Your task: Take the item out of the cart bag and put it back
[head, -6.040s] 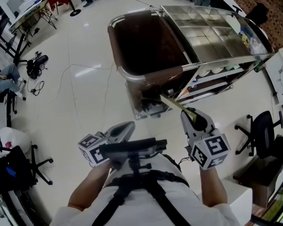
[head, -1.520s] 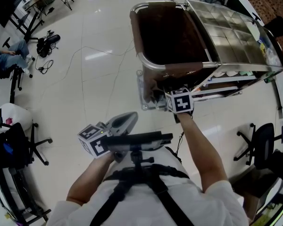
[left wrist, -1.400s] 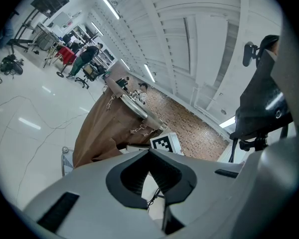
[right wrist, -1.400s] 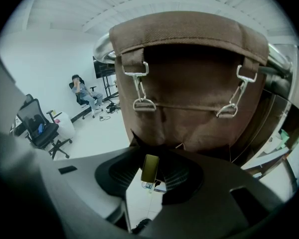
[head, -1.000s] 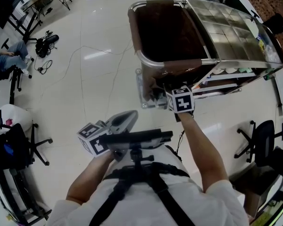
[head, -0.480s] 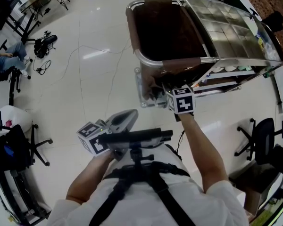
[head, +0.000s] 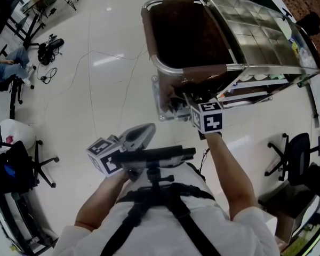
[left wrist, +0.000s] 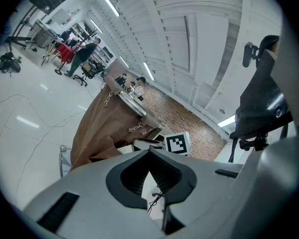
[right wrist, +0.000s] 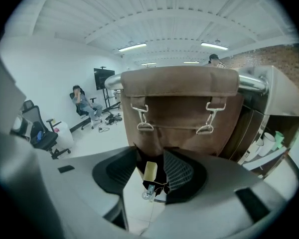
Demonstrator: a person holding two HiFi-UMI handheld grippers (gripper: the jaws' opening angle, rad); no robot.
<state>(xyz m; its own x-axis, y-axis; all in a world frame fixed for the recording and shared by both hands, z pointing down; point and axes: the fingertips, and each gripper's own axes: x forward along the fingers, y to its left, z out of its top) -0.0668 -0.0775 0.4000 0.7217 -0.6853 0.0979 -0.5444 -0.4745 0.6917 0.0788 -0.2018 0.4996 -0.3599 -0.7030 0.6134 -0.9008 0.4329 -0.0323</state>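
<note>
Now | step: likely release | right gripper [right wrist: 150,156] jaws just been opening, apart round tan item [right wrist: 149,172], low at front edge of cart bag [right wrist: 179,108] | left gripper [left wrist: 149,156] closed, empty | back straight out, avoid snagging it.

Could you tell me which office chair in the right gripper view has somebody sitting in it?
The farther chair, below the wall screen: a person sits there. The nearer black chair holds no one.

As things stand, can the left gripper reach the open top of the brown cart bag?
Probably not without moving forward: the left gripper is held close to the body, short of the brown cart bag. Nothing stands between them, and the bag's top is open.
</note>
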